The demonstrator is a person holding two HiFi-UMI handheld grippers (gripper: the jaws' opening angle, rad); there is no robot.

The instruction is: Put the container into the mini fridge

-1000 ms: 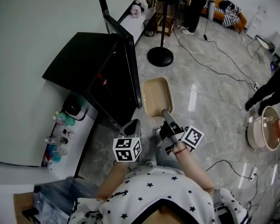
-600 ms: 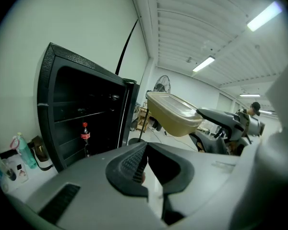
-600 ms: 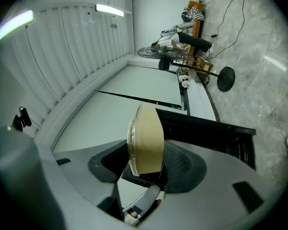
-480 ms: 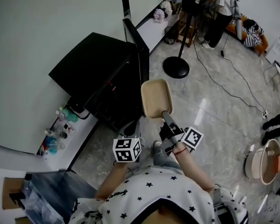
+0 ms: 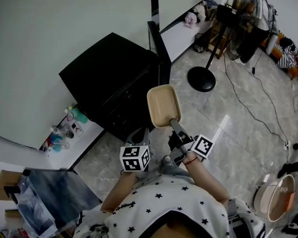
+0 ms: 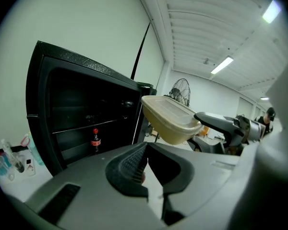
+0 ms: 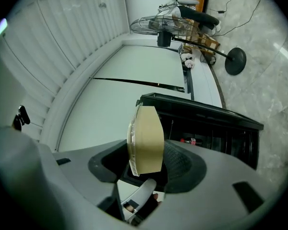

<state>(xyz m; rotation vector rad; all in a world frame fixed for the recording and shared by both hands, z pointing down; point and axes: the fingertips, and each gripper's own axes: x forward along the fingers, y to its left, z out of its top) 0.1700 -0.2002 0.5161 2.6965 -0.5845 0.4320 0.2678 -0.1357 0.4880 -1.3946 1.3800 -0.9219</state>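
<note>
A beige lidded container hangs above the floor, with my right gripper shut on its near end. Seen from the right gripper view, the container stands on edge between the pads. Left of it stands the black mini fridge, its door swung open. Dark shelves and a small cola bottle show inside. My left gripper sits just below and left of the container, jaws together with nothing in them.
A standing fan's round base and cables lie on the marble floor to the right of the fridge. Bottles sit on a low white ledge at its left. A pot is at lower right, a person far back.
Both grippers and the container have swung left toward the fridge's open front. The fridge now lies nearer the container in the head view. The grip has not changed.
</note>
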